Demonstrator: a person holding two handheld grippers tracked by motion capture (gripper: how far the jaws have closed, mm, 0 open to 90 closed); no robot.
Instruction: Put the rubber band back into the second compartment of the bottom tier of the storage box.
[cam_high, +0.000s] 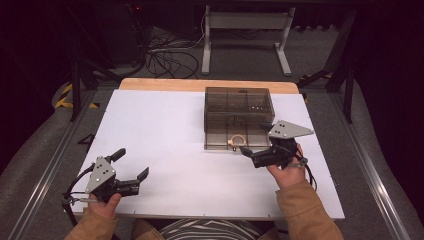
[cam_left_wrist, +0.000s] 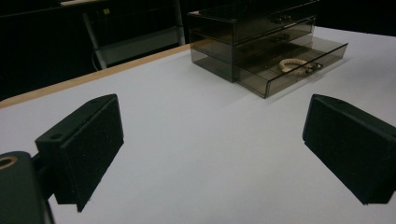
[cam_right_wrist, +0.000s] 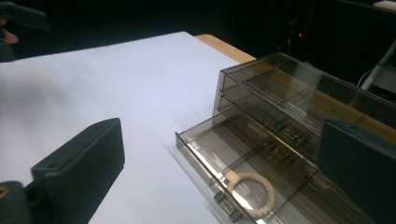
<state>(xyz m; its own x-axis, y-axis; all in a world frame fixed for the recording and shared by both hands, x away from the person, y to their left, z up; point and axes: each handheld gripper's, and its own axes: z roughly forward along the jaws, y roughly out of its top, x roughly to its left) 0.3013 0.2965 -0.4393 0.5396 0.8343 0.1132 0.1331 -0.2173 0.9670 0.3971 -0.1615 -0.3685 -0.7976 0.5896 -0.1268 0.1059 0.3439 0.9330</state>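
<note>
High view: beaded ring (cam_high: 237, 140) lies in open smoky drawer (cam_high: 220, 144).

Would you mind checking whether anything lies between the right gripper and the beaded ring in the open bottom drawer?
Nothing visible does. The beaded ring lies in the pulled-out bottom drawer, open from above, and the right gripper hovers just in front of it with jaws apart. Only the drawer's low front wall stands between them, so coming from above avoids it.

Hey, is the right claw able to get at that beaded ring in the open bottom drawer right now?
Probably yes. The right claw is open and sits just beside the pulled-out drawer, and the beaded ring lies uncovered near its front wall, with nothing over it.
</note>
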